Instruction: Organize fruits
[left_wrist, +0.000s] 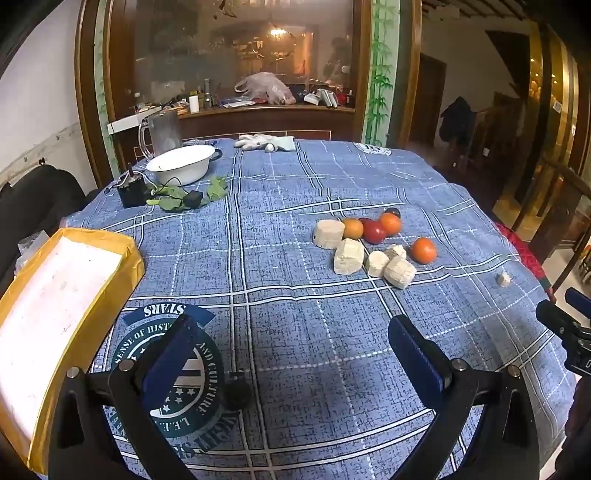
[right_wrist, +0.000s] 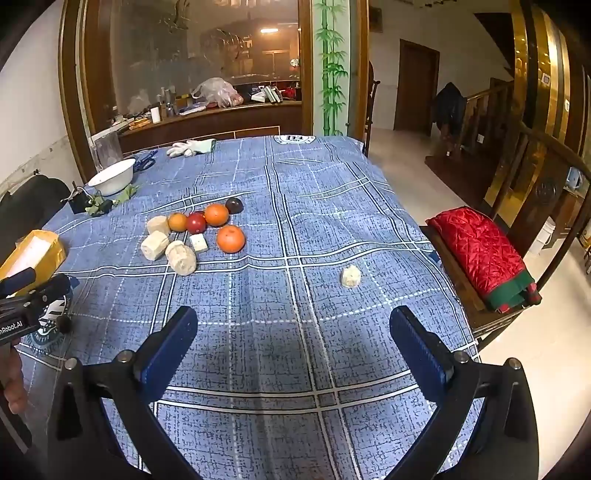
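A cluster of fruits lies on the blue plaid tablecloth (left_wrist: 295, 229): an orange (left_wrist: 424, 250), a second orange (left_wrist: 390, 223), a red tomato (left_wrist: 373, 231), a yellow-orange fruit (left_wrist: 352, 228) and a dark plum (right_wrist: 234, 205). Several pale cut chunks (left_wrist: 349, 256) lie among them, and one small chunk (right_wrist: 351, 276) sits apart to the right. My left gripper (left_wrist: 291, 339) hovers open near the table's front, well short of the fruits, with nothing between its fingers. My right gripper (right_wrist: 293, 332) is open too and holds nothing; the lone chunk lies just ahead of it.
A yellow-edged box with a white inside (left_wrist: 55, 295) sits at the left. At the back left stand a white bowl (left_wrist: 183, 164), a clear jug (left_wrist: 162, 133), green leaves (left_wrist: 177, 195) and a black device (left_wrist: 131, 192). Gloves (left_wrist: 264, 142) lie at the far edge. A chair with a red cushion (right_wrist: 480, 254) stands right.
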